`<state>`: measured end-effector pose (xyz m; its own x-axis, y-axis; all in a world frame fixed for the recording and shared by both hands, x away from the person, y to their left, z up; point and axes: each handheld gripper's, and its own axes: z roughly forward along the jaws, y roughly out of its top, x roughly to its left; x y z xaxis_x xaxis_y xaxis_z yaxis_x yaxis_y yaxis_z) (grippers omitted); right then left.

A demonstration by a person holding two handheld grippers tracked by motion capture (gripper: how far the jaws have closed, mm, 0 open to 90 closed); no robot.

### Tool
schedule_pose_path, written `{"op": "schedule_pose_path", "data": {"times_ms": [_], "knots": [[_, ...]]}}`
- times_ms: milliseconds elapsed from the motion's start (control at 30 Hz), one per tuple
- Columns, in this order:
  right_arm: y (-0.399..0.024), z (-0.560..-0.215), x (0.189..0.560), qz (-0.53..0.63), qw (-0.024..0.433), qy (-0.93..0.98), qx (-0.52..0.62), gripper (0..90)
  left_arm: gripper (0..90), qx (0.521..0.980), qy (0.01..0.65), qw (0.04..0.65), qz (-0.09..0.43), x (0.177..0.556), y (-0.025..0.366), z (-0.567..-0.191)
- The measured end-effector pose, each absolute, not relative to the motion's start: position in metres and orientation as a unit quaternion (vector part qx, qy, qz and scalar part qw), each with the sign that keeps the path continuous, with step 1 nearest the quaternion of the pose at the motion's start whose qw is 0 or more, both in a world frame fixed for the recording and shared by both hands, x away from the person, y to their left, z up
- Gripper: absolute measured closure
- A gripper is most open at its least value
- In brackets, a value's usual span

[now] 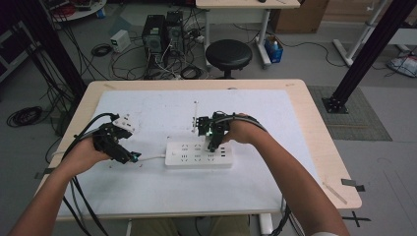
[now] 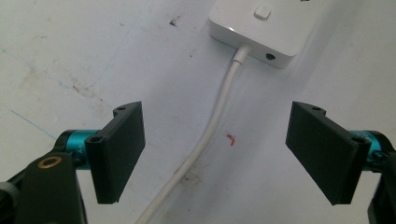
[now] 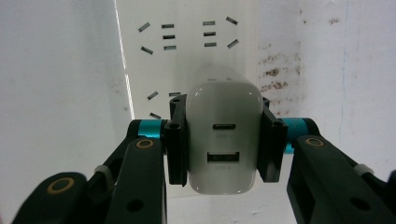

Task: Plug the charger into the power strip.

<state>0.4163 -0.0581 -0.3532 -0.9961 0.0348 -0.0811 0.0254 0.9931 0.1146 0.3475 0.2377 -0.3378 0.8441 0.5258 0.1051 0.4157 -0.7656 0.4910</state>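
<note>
A: What's the right hand-held gripper (image 3: 223, 140) holding?
B: A smooth, rounded white charger (image 3: 223, 140), clamped between flat black pads, over the glossy power strip (image 1: 198, 154), which lies lengthwise across the white tabletop (image 1: 147, 187).
A: And the left hand-held gripper (image 2: 215, 149)?
B: Wide open, straddling the strip's cord (image 2: 210, 130).

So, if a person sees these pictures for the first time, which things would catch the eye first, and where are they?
First, the white charger clamped between the jaws of the right gripper, held just over the white power strip at the middle of the table. Next, the left gripper, wide open, with the strip's white cable running between its jaws on the sheet below.
</note>
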Motion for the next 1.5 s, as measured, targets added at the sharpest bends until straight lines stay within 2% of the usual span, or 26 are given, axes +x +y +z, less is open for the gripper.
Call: {"op": "schedule_pose_path", "data": {"times_ms": [167, 567, 667, 933, 1133, 1300, 1500], "knots": [[-0.056, -0.354, 0.415, 0.049, 0.044, 0.997, 0.043, 61.8, 19.8, 0.931, 0.254, 0.232, 0.117, 0.348, 0.236, -0.339], [-0.046, -0.356, 0.417, 0.023, 0.042, 0.999, 0.021, 62.2, 19.8, 0.93, 0.257, 0.238, 0.115, 0.351, 0.235, -0.342], [-0.038, -0.365, 0.415, -0.006, 0.05, 0.999, 0.005, 62.2, 19.8, 0.931, 0.254, 0.236, 0.115, 0.351, 0.236, -0.341], [-0.032, -0.367, 0.421, -0.023, 0.029, 0.999, 0.016, 62.4, 19.8, 0.932, 0.254, 0.233, 0.114, 0.351, 0.238, -0.343], [-0.027, -0.369, 0.419, -0.043, 0.036, 0.998, 0.005, 62.5, 19.8, 0.93, 0.259, 0.234, 0.113, 0.353, 0.239, -0.344], [-0.029, -0.372, 0.42, -0.039, 0.035, 0.999, 0.012, 62.3, 19.8, 0.93, 0.257, 0.237, 0.111, 0.353, 0.236, -0.346], [-0.043, -0.372, 0.421, 0.024, 0.034, 0.998, 0.039, 60.1, 19.8, 0.929, 0.255, 0.242, 0.111, 0.352, 0.236, -0.345]]}}
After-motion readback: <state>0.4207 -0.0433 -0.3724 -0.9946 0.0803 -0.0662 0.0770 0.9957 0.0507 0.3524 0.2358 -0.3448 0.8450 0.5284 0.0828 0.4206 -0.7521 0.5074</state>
